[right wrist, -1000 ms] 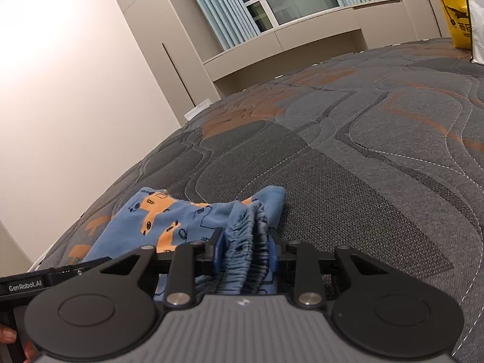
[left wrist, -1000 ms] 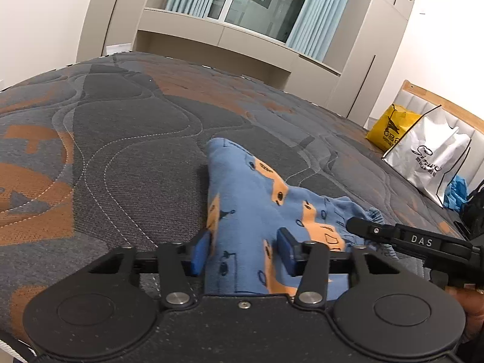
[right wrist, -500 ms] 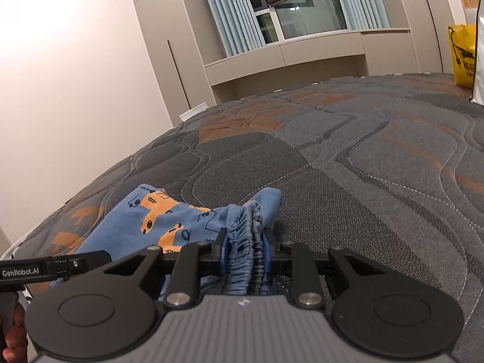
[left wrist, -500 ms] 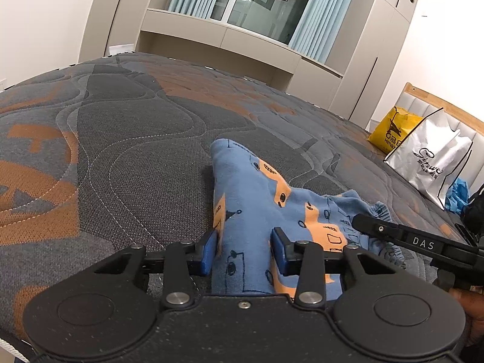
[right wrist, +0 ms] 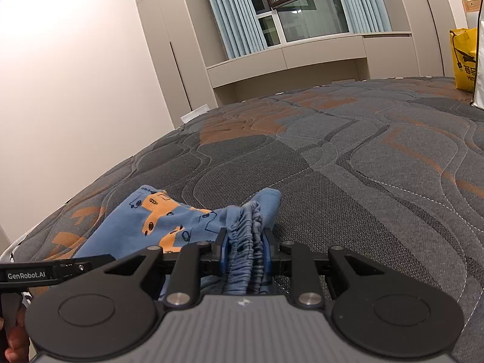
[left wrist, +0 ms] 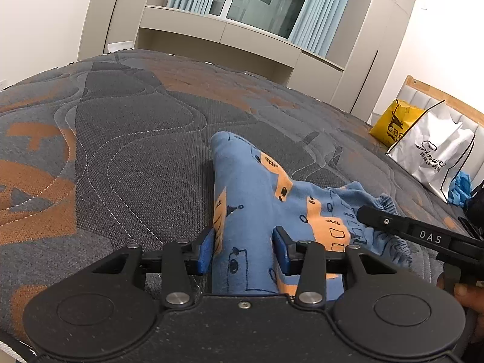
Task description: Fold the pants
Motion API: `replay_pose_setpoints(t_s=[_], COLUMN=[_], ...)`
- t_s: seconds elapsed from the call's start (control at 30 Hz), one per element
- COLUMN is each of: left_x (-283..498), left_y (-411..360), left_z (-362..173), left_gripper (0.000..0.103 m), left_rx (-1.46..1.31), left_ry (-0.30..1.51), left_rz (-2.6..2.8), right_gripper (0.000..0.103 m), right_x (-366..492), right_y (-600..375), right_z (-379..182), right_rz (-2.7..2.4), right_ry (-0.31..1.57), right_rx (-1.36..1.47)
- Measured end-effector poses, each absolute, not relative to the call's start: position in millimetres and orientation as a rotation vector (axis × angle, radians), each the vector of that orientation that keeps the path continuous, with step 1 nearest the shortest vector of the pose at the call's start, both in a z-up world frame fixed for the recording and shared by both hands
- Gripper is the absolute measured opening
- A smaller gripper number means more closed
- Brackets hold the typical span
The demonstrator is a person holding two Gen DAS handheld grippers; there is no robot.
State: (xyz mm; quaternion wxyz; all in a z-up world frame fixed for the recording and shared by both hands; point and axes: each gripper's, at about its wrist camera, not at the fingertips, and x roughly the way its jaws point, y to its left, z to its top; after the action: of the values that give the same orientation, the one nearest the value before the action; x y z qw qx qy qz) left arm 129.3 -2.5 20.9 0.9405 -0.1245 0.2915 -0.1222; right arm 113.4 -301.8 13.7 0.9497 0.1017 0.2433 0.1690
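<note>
While both tools sit low at the near edge of the quilted mattress [left wrist: 127, 139], the small blue pants [left wrist: 251, 199] lie bunched between them. From the left wrist view, the left gripper [left wrist: 243, 252] has its blue pads pressed against either side of a leg of the garment, so I judge it clamped on that fabric. The leg runs straight away from the jaws toward the far side, its long axis in line with the tool, which tips gently downward. The other tool's black finger reaches in from the right over the gathered waistband, with a yellow bag [left wrist: 393, 124] and a white bag [left wrist: 435, 151] far right.

From the right wrist view, the right gripper [right wrist: 244, 252] pinches the ruched elastic waistband tightly between its pads, also angled slightly down. The cloth spreads off to the left, toward the left tool at the frame's near-left edge. Each hand has one end, so the coming fold likely hinges on carrying one end across to the other.
</note>
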Motion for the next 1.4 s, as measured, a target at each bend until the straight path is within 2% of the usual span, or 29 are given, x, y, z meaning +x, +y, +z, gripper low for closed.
replay_pose_setpoints(t_s=[0.13, 0.3, 0.93, 1.4], left_x=[128, 126, 154, 246], left_y=[-4, -5, 7, 43], left_z=[24, 30, 45, 72], left_gripper=[0.032, 0.027, 0.025, 0.025], left_rx=[-0.242, -0.235, -0.230, -0.223], left_ry=[0.583, 0.552, 0.481, 0.433], left_rz=[-0.251, -0.269, -0.320, -0.240], right_gripper=[0.024, 0.022, 0.021, 0.021], right_x=[113, 108, 126, 227], right_y=[-302, -304, -285, -244], right_z=[15, 19, 39, 72], right_rz=[0.348, 0.367, 0.362, 0.435], right_ry=[0.487, 0.460, 0.419, 0.370], right_rx=[0.215, 0.234, 0.206, 0.127])
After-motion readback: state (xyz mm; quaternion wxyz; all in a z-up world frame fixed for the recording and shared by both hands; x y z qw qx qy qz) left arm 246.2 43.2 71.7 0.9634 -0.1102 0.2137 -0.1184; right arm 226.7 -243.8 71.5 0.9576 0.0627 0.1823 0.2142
